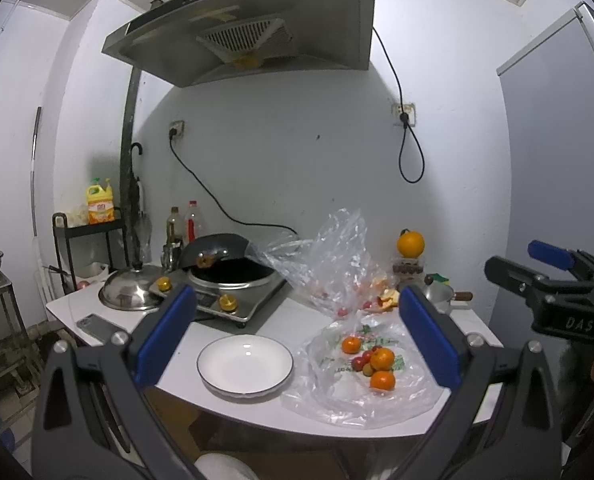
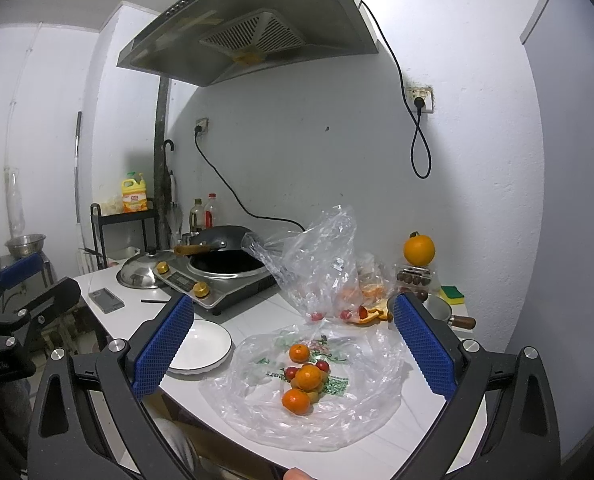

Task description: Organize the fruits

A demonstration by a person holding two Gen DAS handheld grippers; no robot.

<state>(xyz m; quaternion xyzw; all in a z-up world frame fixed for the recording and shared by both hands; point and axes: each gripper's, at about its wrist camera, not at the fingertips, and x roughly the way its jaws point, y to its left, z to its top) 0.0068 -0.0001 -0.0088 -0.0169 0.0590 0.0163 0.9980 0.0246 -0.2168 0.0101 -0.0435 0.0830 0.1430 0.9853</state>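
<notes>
Pre-grasp: I hold left gripper [image 1: 293,336] and right gripper [image 2: 293,344] above the near edge, jaws spread and empty, oranges [image 2: 308,376] and small red fruit, possibly tomatoes, on the bag [image 2: 361,412] right of the empty plate [image 1: 245,364]; next, pinch one orange.

White plaster walls [image 1: 277,168] fill the frame, a steel range hood [image 1: 249,28] hangs at upper centre, a black shelf rack [image 1: 89,248] stands at left, and a white countertop [image 1: 169,320] spans the bottom.
</notes>
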